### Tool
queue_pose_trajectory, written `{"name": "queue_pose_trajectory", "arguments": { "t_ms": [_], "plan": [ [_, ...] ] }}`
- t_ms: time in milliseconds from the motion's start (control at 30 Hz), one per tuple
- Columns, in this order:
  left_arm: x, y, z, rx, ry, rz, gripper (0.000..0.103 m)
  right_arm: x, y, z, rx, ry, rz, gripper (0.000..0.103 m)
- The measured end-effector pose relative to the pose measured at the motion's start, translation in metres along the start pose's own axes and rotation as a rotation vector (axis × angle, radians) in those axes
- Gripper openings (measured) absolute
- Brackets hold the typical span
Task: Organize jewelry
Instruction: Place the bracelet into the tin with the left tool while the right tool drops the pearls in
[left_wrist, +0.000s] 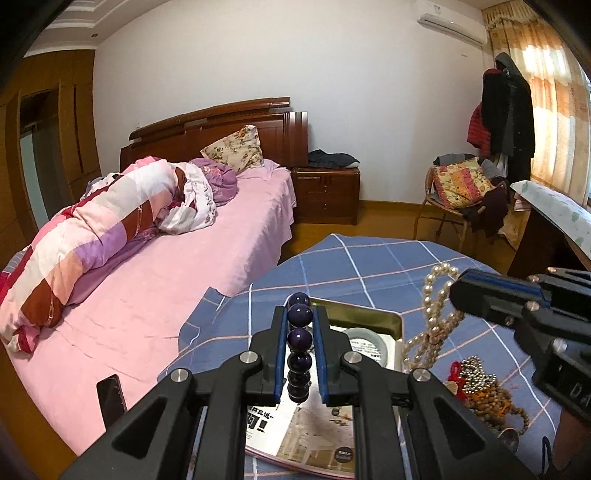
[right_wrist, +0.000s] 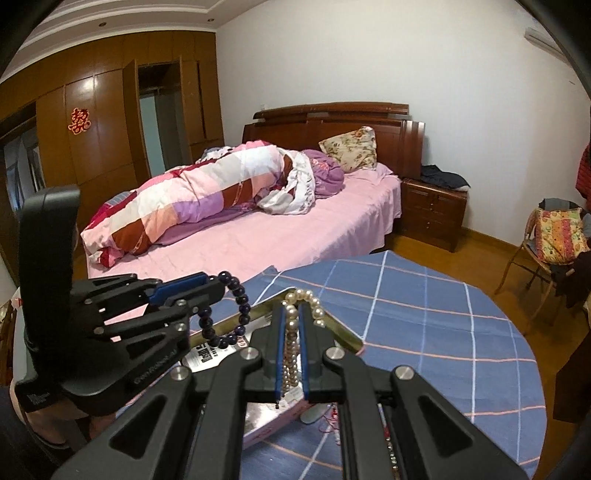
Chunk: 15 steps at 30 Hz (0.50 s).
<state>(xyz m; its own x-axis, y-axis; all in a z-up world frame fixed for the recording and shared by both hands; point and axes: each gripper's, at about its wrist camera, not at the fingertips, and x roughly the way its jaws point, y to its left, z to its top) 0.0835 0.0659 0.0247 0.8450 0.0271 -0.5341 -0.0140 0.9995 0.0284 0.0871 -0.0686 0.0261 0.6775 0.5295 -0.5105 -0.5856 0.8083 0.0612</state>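
Observation:
My left gripper (left_wrist: 300, 321) is shut on a dark purple bead bracelet (left_wrist: 299, 341) and holds it above an open gold-rimmed box (left_wrist: 373, 317) on the blue checked round table (left_wrist: 369, 258). In the right wrist view the left gripper (right_wrist: 210, 282) holds the bracelet (right_wrist: 236, 314) hanging as a loop. My right gripper (right_wrist: 291, 314) is shut on a pearl necklace (right_wrist: 295, 325) above the box's gold edge (right_wrist: 347, 338). In the left wrist view the right gripper (left_wrist: 458, 291) holds the pearl necklace (left_wrist: 432, 314) dangling.
A pile of brown and silver bead strings (left_wrist: 484, 391) lies on the table right of the box. A bed with pink sheet (left_wrist: 184, 295) stands left of the table, a phone (left_wrist: 110, 395) on its edge. A chair with cushion (left_wrist: 458, 192) stands beyond.

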Motion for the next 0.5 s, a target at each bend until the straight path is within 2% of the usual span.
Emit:
{"name": "queue_pose_trajectory", "arguments": {
  "t_ms": [500],
  "plan": [
    [0.023,0.004,-0.016,-0.001,0.063,0.009,0.013,0.039,0.005,-0.015,0.019,0.091,0.021,0.009]
  ]
}}
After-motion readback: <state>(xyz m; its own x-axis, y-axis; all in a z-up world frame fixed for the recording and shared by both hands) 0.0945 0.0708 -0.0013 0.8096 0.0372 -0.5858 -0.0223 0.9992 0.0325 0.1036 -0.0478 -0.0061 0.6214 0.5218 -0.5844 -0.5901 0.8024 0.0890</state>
